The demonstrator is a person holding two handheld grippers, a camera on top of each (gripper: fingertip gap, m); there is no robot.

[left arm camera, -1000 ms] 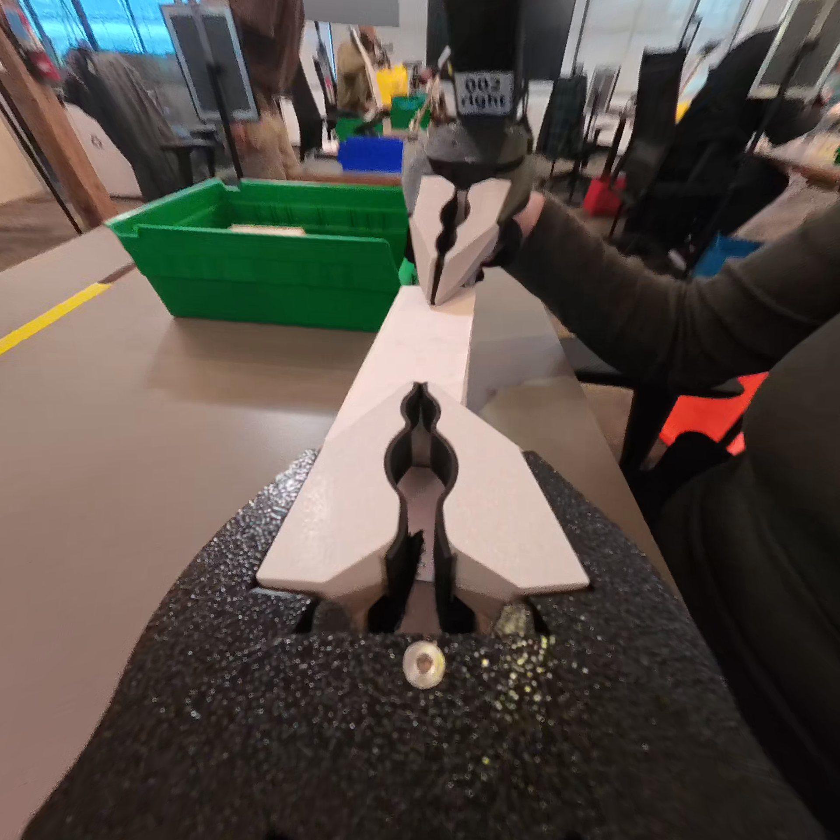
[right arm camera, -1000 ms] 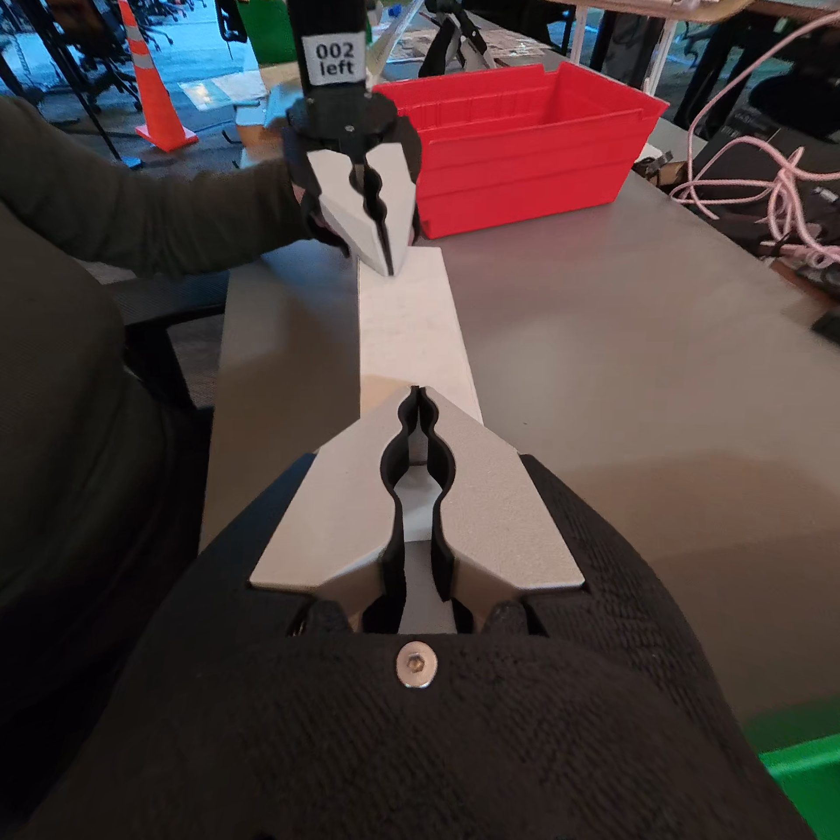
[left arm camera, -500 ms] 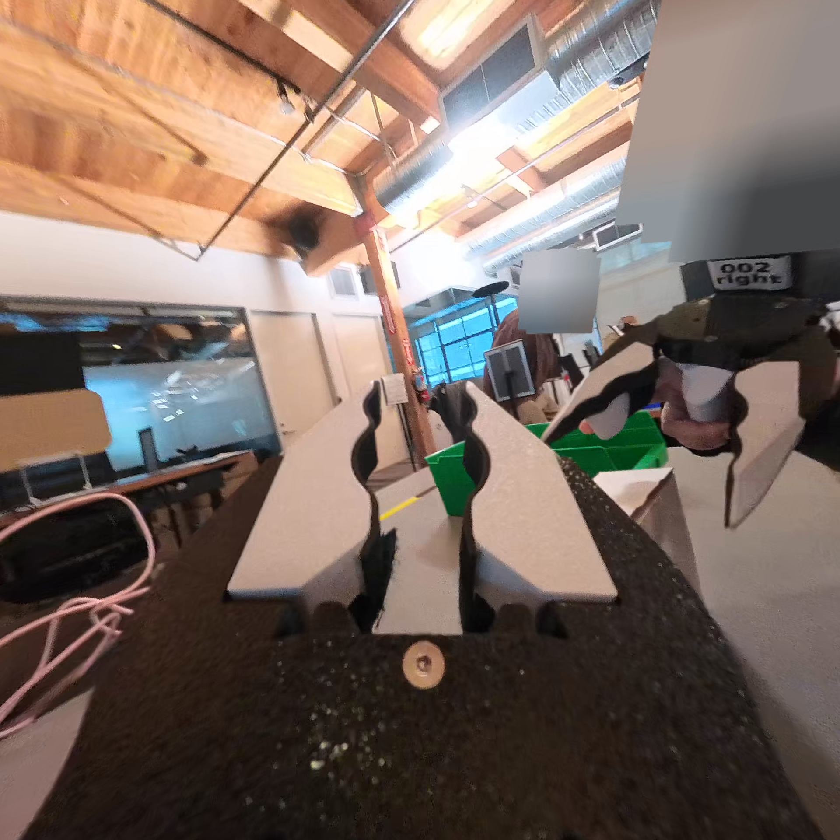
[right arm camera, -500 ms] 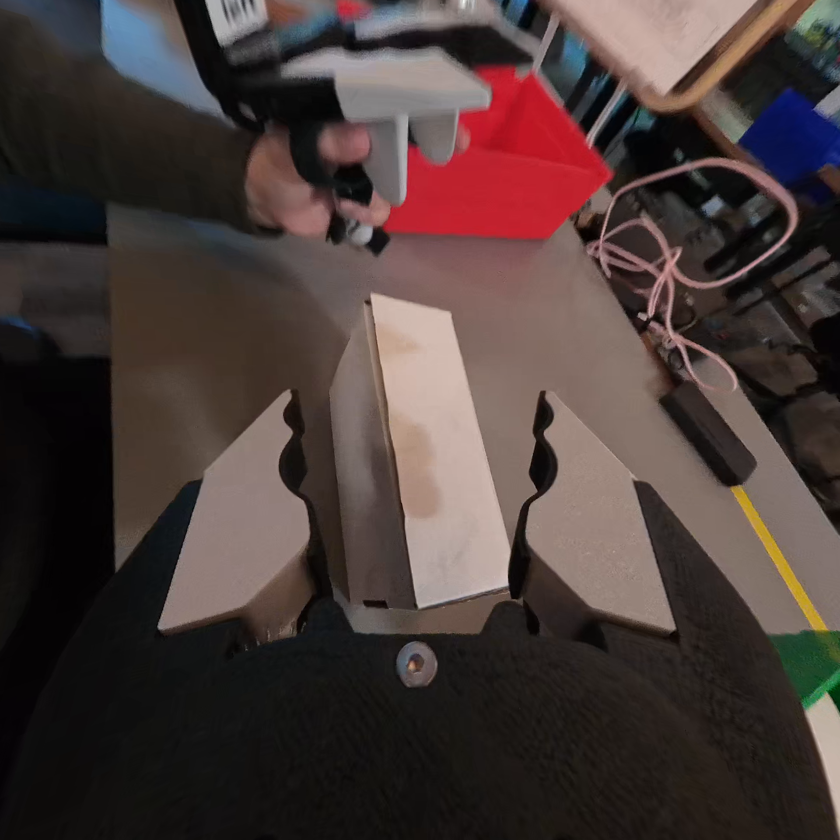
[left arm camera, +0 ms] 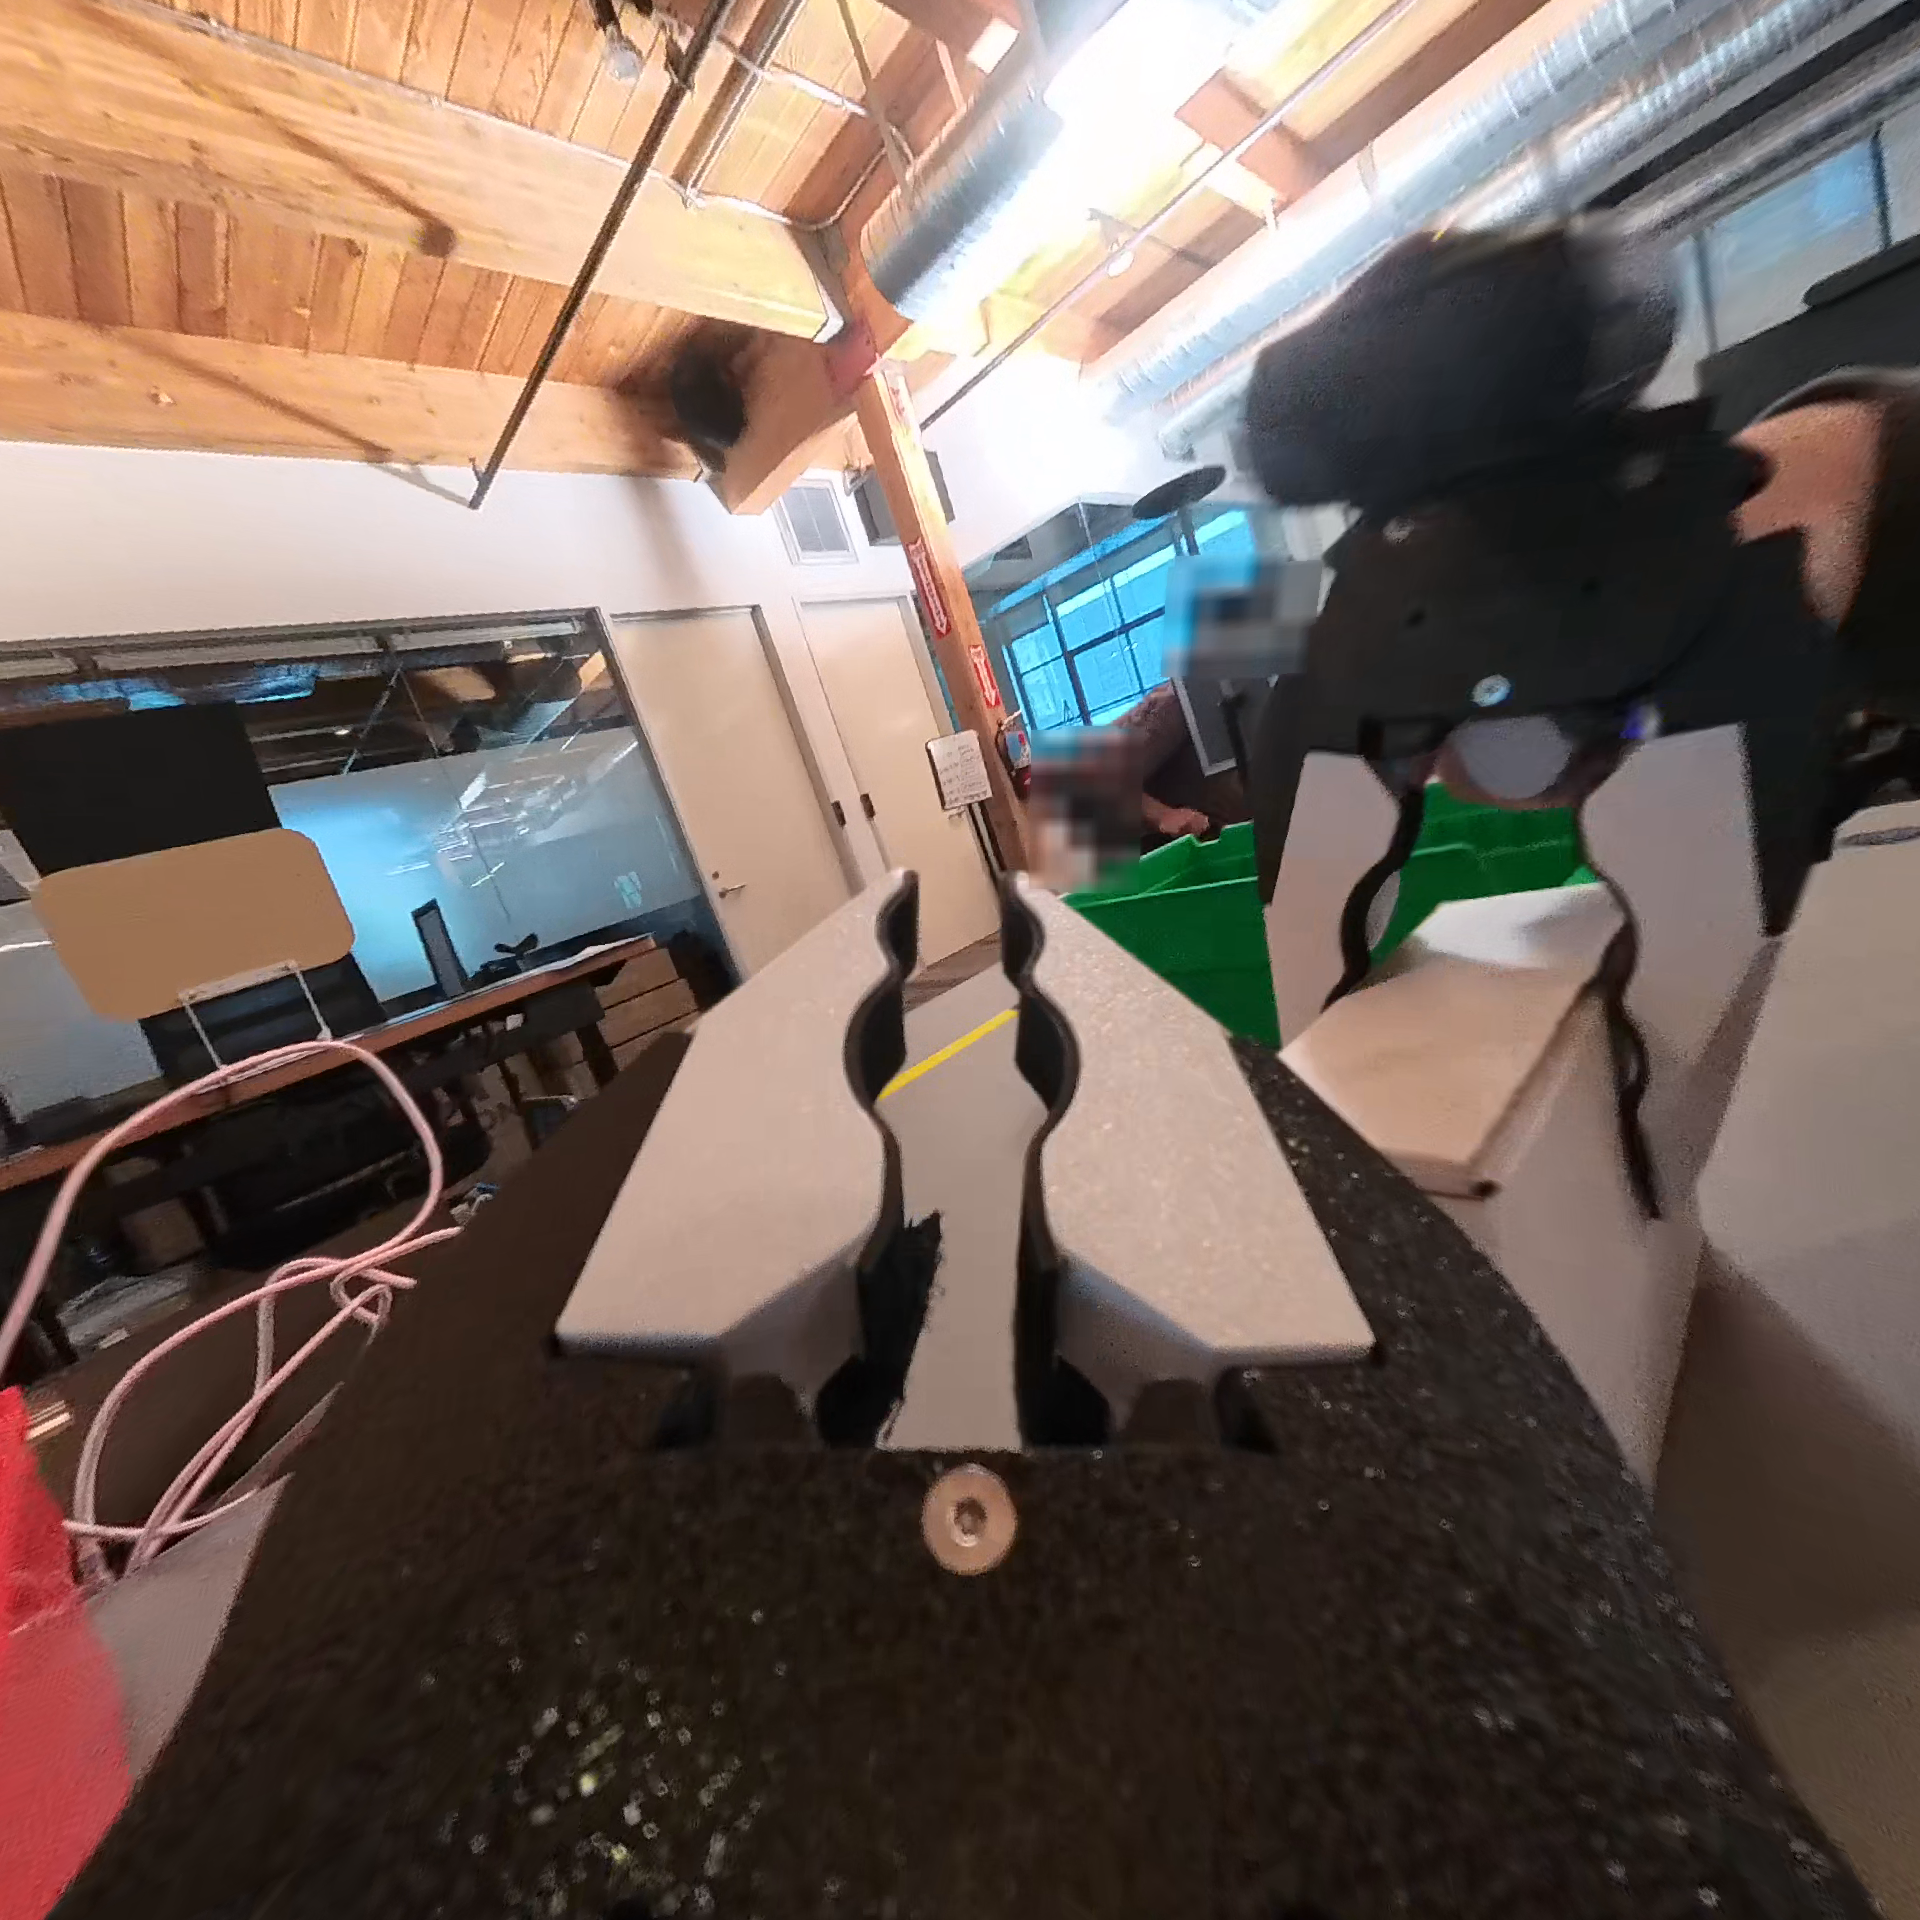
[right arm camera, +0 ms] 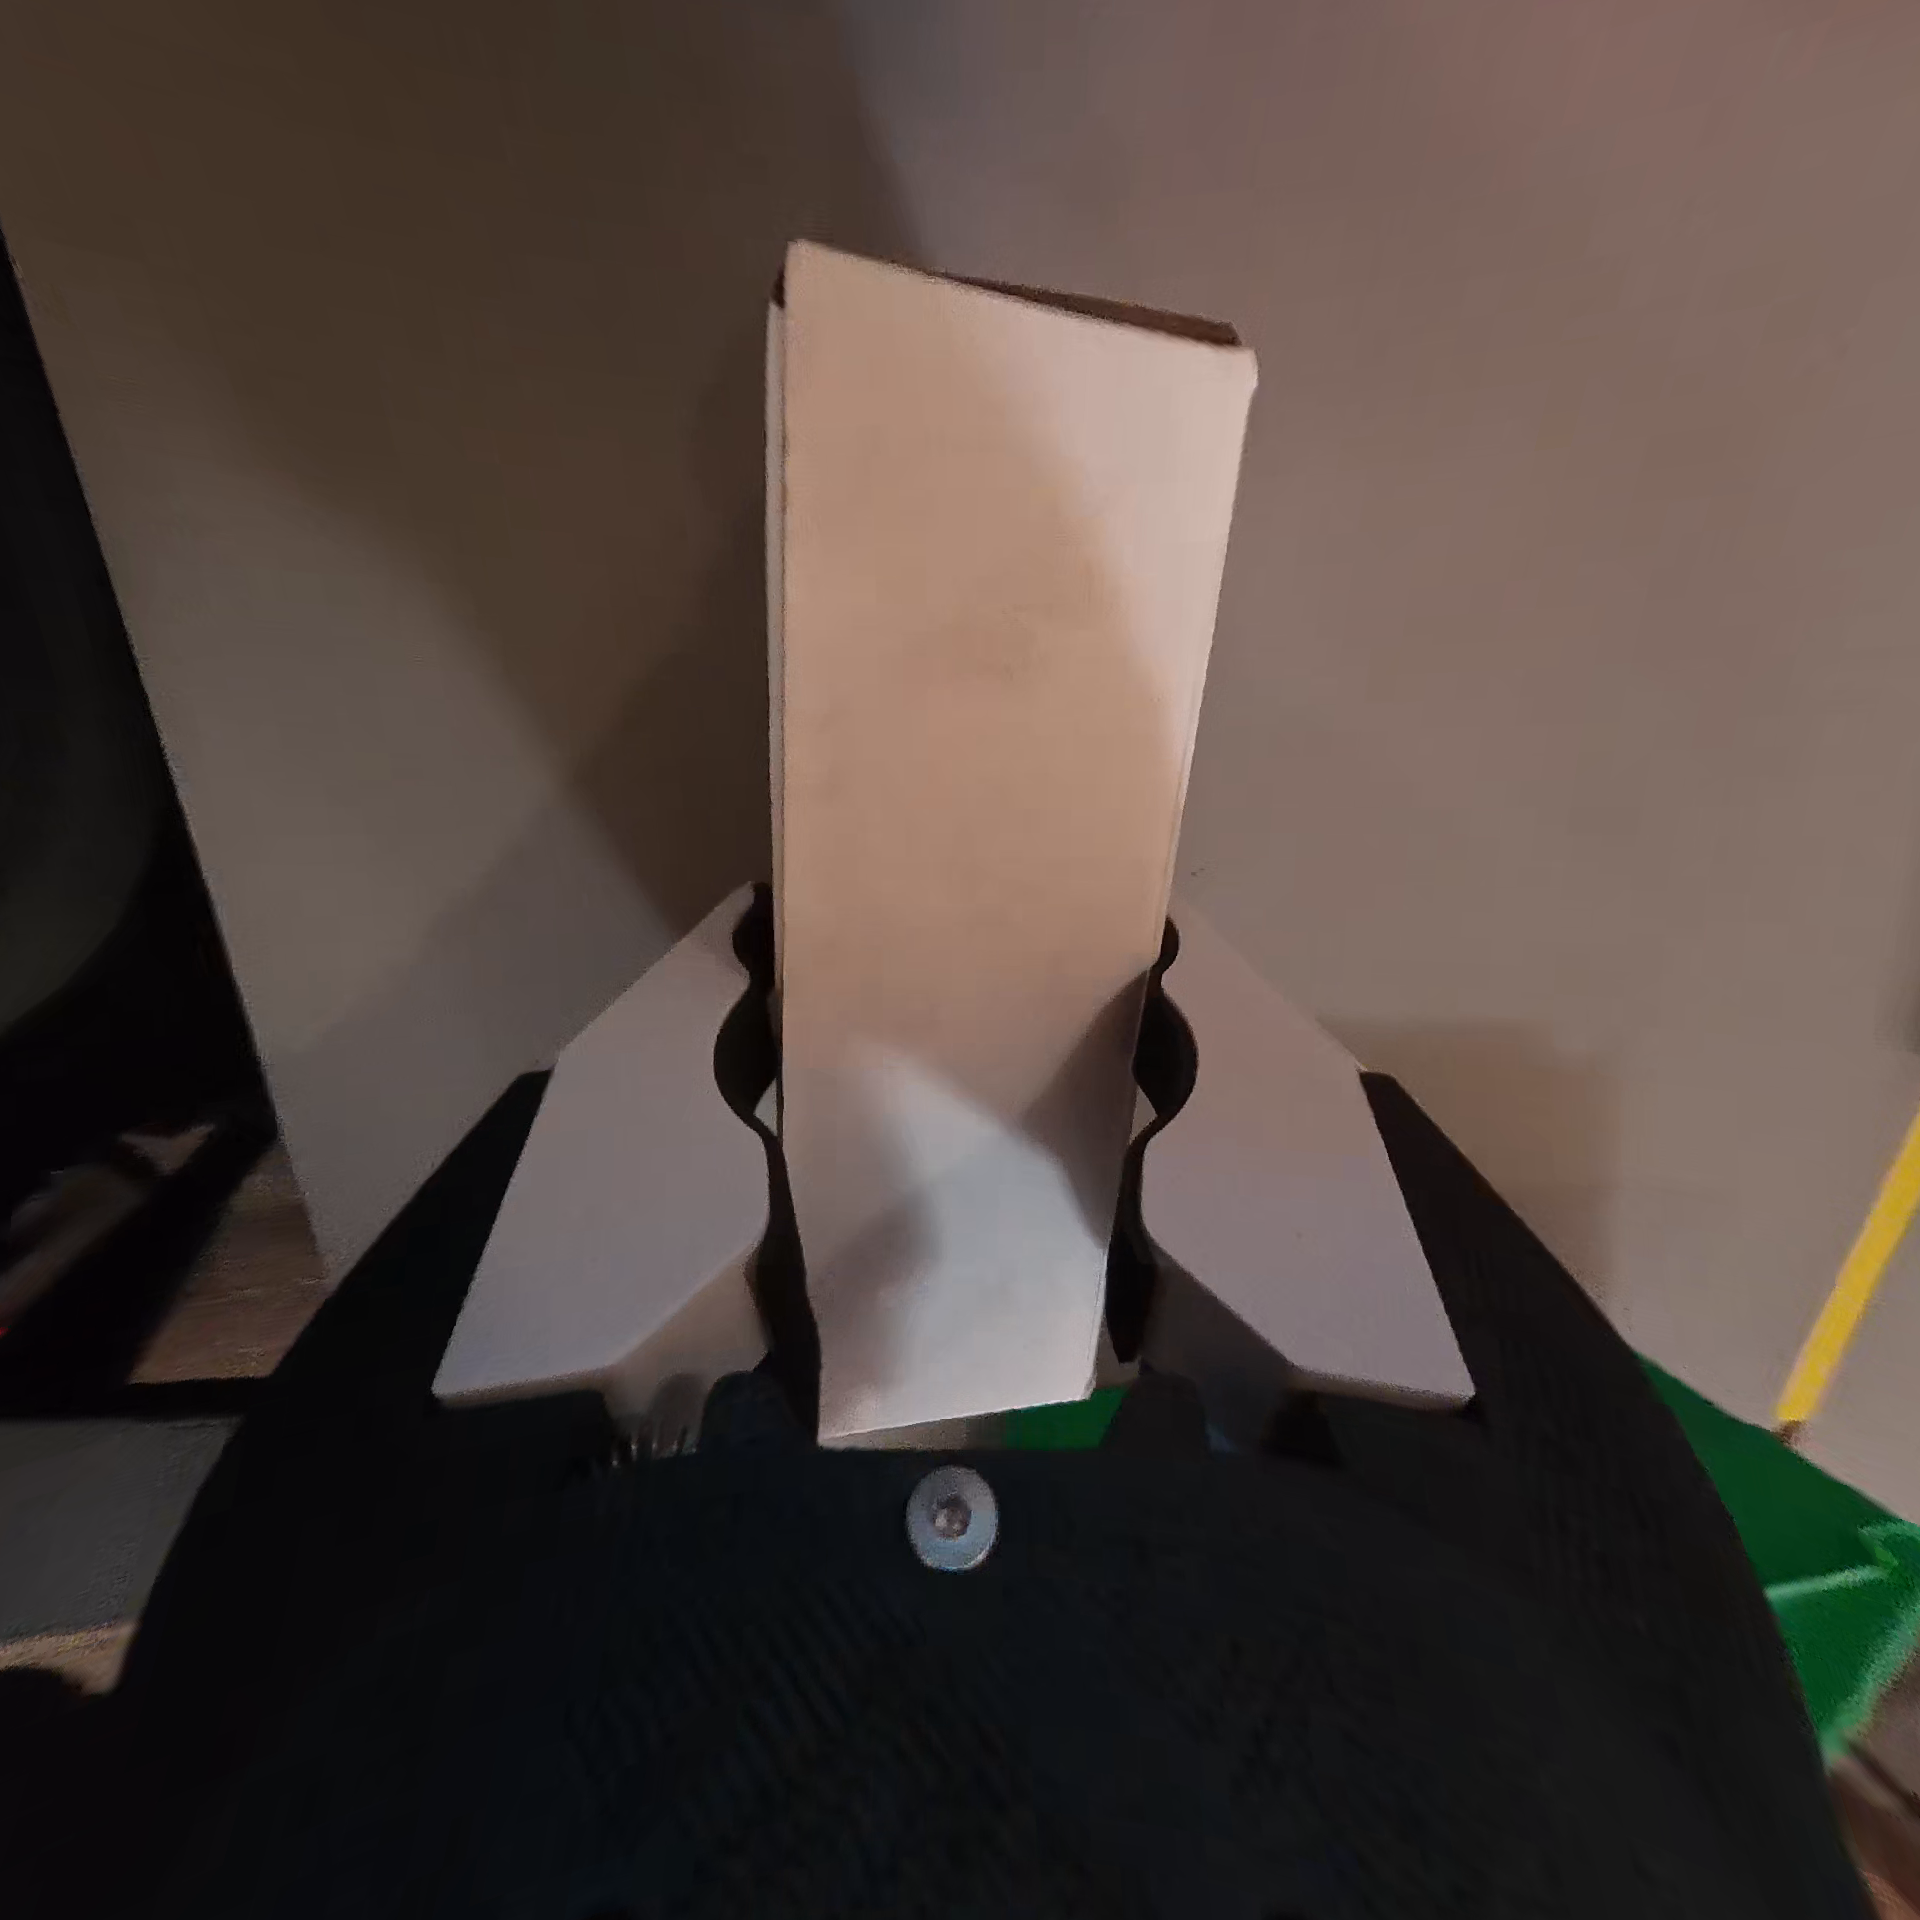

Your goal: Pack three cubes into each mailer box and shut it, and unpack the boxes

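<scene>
In the right wrist view a long white mailer box (right arm camera: 987, 675) stands out between my right gripper's (right arm camera: 961, 914) fingers. Both pads press its sides, and the cardboard is dented near the grip. The box's far end points at the grey table (right arm camera: 1558, 520). The left wrist view shows the same box (left arm camera: 1455, 1049) at the right, with the right gripper (left arm camera: 1496, 1091) straddling it from above. My left gripper (left arm camera: 961, 894) points up and away over the room. Its fingers stand a little apart with nothing between them. No cubes are in view.
A green bin (left arm camera: 1174, 935) stands behind the box and also shows at the lower right of the right wrist view (right arm camera: 1860, 1558). A red bin (left arm camera: 42, 1662) and a pink cable (left arm camera: 260, 1247) lie at the left. A yellow tape line (right arm camera: 1849, 1247) crosses the table. The left gripper's tips are roughly 15 cm from the right gripper's.
Both grippers were shut with their tips on the lying box. Both opened; the left one swung up and away, and the right one closed around the box's end.
</scene>
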